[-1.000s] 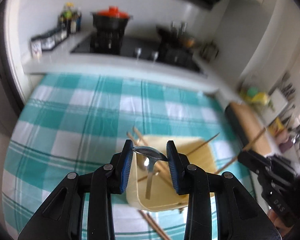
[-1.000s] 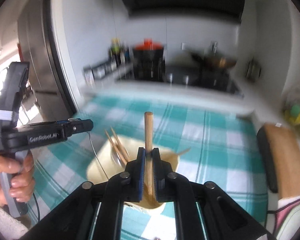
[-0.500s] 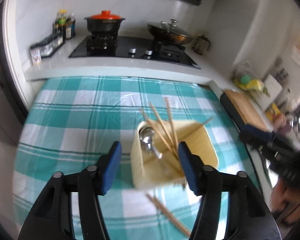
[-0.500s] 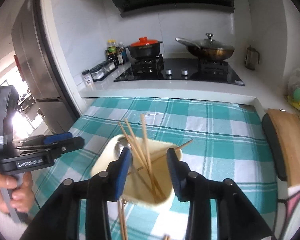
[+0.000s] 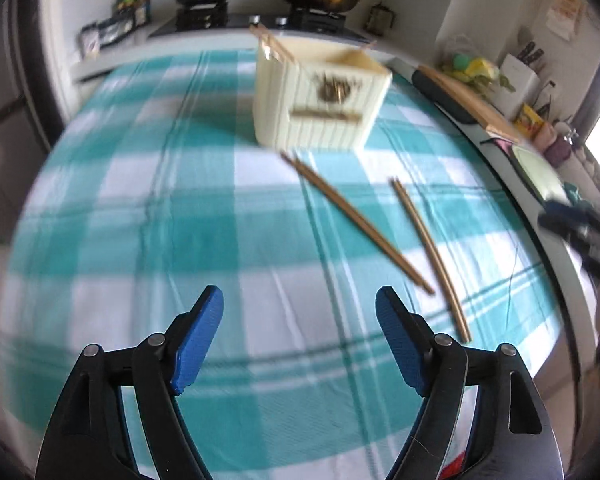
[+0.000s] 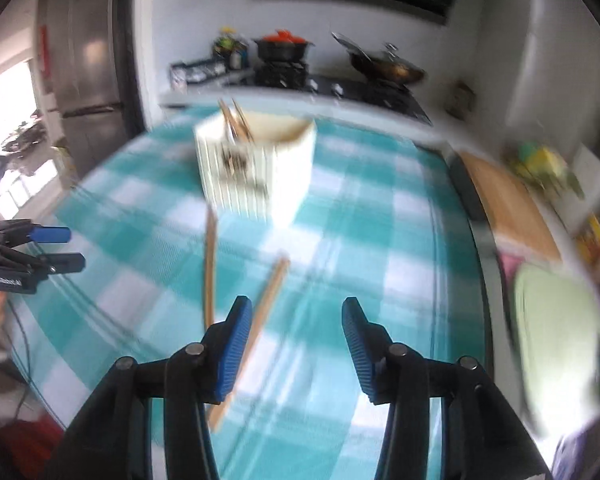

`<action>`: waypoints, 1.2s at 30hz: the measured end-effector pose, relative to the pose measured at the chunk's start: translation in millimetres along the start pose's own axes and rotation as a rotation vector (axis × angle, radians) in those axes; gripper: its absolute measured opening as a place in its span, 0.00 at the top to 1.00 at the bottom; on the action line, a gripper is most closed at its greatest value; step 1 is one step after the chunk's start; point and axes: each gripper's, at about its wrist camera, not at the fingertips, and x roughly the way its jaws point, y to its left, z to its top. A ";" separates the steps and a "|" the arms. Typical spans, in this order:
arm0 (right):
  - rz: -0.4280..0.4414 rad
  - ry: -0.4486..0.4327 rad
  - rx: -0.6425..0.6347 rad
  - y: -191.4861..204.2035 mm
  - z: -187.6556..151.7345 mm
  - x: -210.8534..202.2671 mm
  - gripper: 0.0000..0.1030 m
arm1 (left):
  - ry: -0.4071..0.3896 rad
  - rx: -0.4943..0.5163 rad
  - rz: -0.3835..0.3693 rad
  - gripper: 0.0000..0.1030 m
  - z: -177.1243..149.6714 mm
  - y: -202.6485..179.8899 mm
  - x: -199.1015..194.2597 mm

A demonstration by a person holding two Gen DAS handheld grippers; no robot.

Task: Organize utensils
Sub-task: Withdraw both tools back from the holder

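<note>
Utensil holder at 12 o'clock on the tabletop, chopstick pairs lying in front of it.

In the left wrist view, the cream ribbed plastic utensil holder [image 5: 320,100] stands on the teal-checked cloth tabletop [image 5: 140,208], with wooden chopsticks [image 5: 270,42] inside it. Two loose pairs of brown wooden chopsticks [image 5: 356,222] lie at 1 o'clock, between holder and open left tongs [image 5: 299,334]. A black stove [image 5: 256,20] sits behind.

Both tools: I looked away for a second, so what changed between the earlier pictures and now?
The left tool let go of the spoon and the right tool its chopstick, both into the cream holder. Both opened wide and pulled back. Two chopstick pairs still lie on the checked cloth.
</note>
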 end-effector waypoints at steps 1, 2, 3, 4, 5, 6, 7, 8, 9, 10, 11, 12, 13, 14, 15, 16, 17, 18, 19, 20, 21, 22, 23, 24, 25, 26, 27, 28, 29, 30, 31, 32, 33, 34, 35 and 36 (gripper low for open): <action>-0.026 -0.002 0.032 3.1 -17.6 3.6 0.54 | -0.007 -0.024 0.012 0.22 -9.6 -4.0 4.9; -0.041 -0.007 0.059 5.7 -30.9 6.2 0.54 | -0.010 -0.043 0.023 0.22 -18.4 -8.0 9.7; -0.055 -0.011 0.093 8.7 -44.7 10.6 0.54 | -0.014 -0.061 0.031 0.22 -26.4 -12.9 15.1; -0.074 -0.012 0.132 10.3 -55.2 14.6 0.54 | -0.013 -0.075 0.038 0.22 -31.7 -16.7 18.4; -0.086 -0.016 0.162 11.8 -62.7 16.1 0.54 | -0.011 -0.083 0.041 0.22 -35.6 -19.6 20.4; -0.091 -0.027 0.193 13.6 -70.4 16.6 0.54 | -0.012 -0.087 0.039 0.22 -40.2 -22.1 21.6; -0.092 -0.036 0.214 15.5 -75.8 16.0 0.54 | -0.019 -0.086 0.043 0.22 -43.8 -24.2 21.8; -0.093 -0.044 0.226 17.5 -79.0 15.4 0.54 | -0.024 -0.079 0.051 0.22 -46.3 -27.0 21.9; -0.094 -0.055 0.226 20.4 -81.5 13.6 0.54 | -0.024 -0.062 0.061 0.21 -48.2 -30.2 22.5; -0.100 -0.065 0.221 22.1 -81.8 12.2 0.54 | -0.023 -0.052 0.065 0.21 -49.2 -32.3 22.7; -0.106 -0.072 0.218 24.0 -81.3 11.1 0.54 | -0.023 -0.042 0.068 0.21 -50.8 -34.2 22.7; -0.108 -0.078 0.215 25.6 -81.6 9.8 0.54 | -0.028 -0.039 0.071 0.21 -53.1 -35.2 21.6; -0.105 -0.080 0.213 26.7 -81.9 9.2 0.54 | -0.030 -0.039 0.073 0.21 -54.5 -35.5 20.9; -0.104 -0.080 0.214 26.7 -81.7 9.0 0.54 | -0.031 -0.039 0.075 0.21 -55.3 -35.6 20.8; -0.105 -0.080 0.216 27.1 -82.1 9.7 0.54 | -0.029 -0.038 0.076 0.20 -56.1 -35.6 20.8; -0.105 -0.079 0.217 27.3 -81.8 10.1 0.54 | -0.028 -0.036 0.078 0.20 -57.2 -35.9 20.9; -0.104 -0.079 0.218 27.6 -82.3 10.3 0.54 | -0.026 -0.033 0.083 0.20 -58.1 -35.6 20.9; -0.102 -0.079 0.220 27.4 -82.4 10.6 0.54 | -0.026 -0.032 0.088 0.20 -58.5 -35.3 21.1; -0.103 -0.081 0.222 26.9 -82.4 10.8 0.54 | -0.026 -0.032 0.091 0.20 -58.8 -34.9 21.2; -0.104 -0.081 0.223 27.0 -82.6 11.0 0.54 | -0.025 -0.033 0.094 0.20 -59.0 -34.5 21.4; -0.104 -0.081 0.223 27.2 -82.8 11.2 0.54 | -0.024 -0.034 0.096 0.20 -59.0 -34.1 22.0; -0.106 -0.080 0.223 27.0 -82.8 11.5 0.54 | -0.023 -0.034 0.099 0.20 -59.3 -33.8 22.5; -0.107 -0.080 0.223 27.0 -83.4 11.3 0.54 | -0.021 -0.033 0.102 0.20 -59.4 -34.0 23.3; -0.109 -0.078 0.222 26.8 -83.8 11.7 0.54 | -0.020 -0.031 0.105 0.20 -59.7 -34.6 24.1; -0.110 -0.076 0.222 26.3 -84.5 12.1 0.54 | -0.018 -0.030 0.106 0.20 -60.0 -35.2 24.8; -0.111 -0.075 0.223 25.7 -85.3 12.5 0.54 | -0.016 -0.028 0.107 0.20 -60.3 -35.9 25.7; -0.113 -0.073 0.224 25.2 -85.9 13.0 0.54 | -0.014 -0.026 0.109 0.20 -60.7 -36.7 26.5; -0.116 -0.071 0.224 24.7 -86.6 13.3 0.54 | -0.012 -0.023 0.109 0.20 -61.3 -37.4 27.2; -0.119 -0.071 0.225 24.4 -87.0 13.5 0.54 | -0.010 -0.021 0.110 0.20 -61.7 -38.1 27.9; -0.122 -0.071 0.225 23.9 -87.2 13.6 0.54 | -0.008 -0.019 0.110 0.20 -61.8 -38.2 28.1; -0.124 -0.070 0.224 23.8 -87.2 13.9 0.54 | -0.006 -0.018 0.111 0.20 -62.2 -38.4 28.7; -0.125 -0.069 0.224 23.7 -87.2 14.1 0.54 | -0.004 -0.018 0.113 0.20 -62.5 -38.4 29.1; -0.126 -0.070 0.224 23.9 -87.0 14.3 0.54 | -0.002 -0.019 0.114 0.19 -62.6 -38.4 29.6; -0.125 -0.070 0.223 23.5 -87.0 14.3 0.54 | -0.001 -0.021 0.114 0.19 -62.8 -38.0 30.0; -0.126 -0.069 0.222 23.6 -87.1 14.3 0.54 | 0.001 -0.023 0.113 0.19 -63.1 -37.5 30.4; -0.128 -0.070 0.219 23.7 -86.9 14.2 0.54 | 0.003 -0.026 0.112 0.19 -63.1 -37.1 31.0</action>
